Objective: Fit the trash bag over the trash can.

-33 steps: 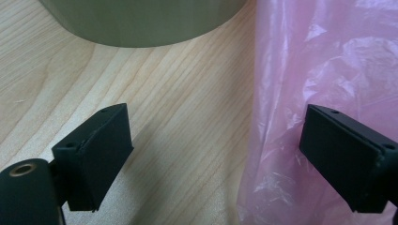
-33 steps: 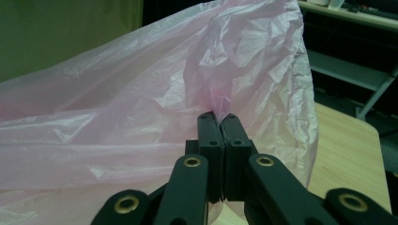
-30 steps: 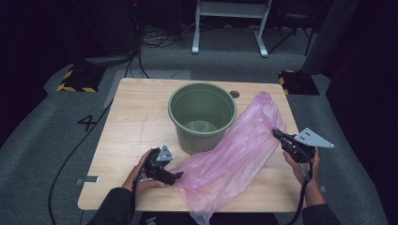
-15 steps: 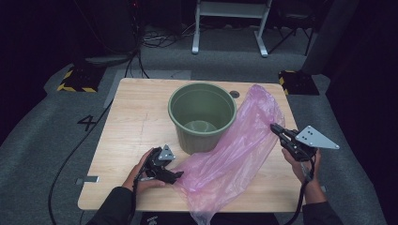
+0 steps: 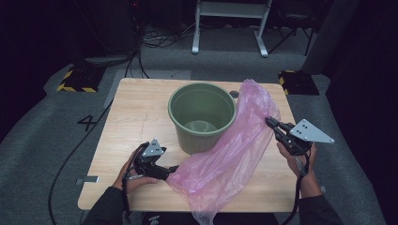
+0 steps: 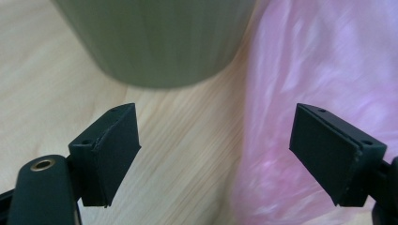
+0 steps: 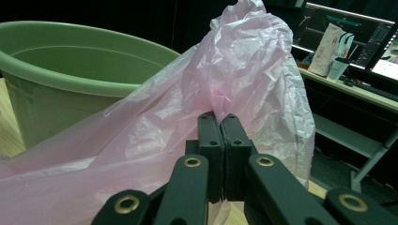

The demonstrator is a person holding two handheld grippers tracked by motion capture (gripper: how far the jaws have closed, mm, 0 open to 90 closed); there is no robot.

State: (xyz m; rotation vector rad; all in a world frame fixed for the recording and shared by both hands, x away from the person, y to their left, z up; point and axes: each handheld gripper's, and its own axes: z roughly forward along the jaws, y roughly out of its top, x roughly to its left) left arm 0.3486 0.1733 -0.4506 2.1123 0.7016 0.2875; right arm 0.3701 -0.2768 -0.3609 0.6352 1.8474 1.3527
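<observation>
Lifted higher, pink bag [image 7: 220, 84] shows pinched in right hand-held gripper [image 7: 219, 117] view

Likely lab, floor cables [image 5: 155, 40], hazard-striped blocks [image 5: 75, 80]

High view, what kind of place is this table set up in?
Probably a lab or recording studio, not a home: a lone wooden table on grey carpet, hazard-striped floor blocks, loose cables, and a number marked on the floor.

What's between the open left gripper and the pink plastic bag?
Nothing visible. The left gripper has its jaws open over bare wooden table, and the pink plastic bag lies right beside one jaw. The green bucket stands ahead, off to the side.
</observation>
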